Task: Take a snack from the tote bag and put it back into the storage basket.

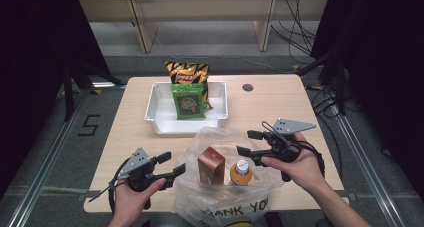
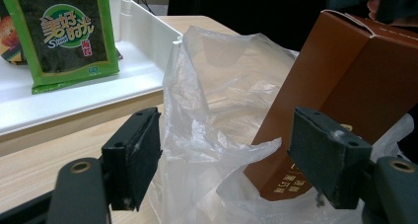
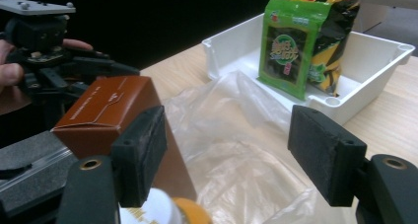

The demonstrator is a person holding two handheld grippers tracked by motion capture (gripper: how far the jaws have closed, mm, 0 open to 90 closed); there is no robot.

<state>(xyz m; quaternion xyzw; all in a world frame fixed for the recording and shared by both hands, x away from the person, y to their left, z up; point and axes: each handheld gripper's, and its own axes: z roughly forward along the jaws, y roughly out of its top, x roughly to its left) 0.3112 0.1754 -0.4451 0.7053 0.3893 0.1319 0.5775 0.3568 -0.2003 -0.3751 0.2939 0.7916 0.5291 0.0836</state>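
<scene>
Jaws wide on both grippers; bag point(image 1: 220, 187) holds one box point(image 1: 210, 164), one bottle point(image 1: 241, 172).

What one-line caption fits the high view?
Two open grippers flank a plastic bag holding a brown box and bottle.

table point(image 1: 280, 104): light wood | on it: white tray point(image 1: 162, 121), clear plastic bag point(image 1: 220, 137)

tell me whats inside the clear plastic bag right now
Inside the plastic bag stand a brown carton and an orange bottle with a white cap. The bag's bottom is covered by crumpled plastic, so anything lying there cannot be seen.
</scene>
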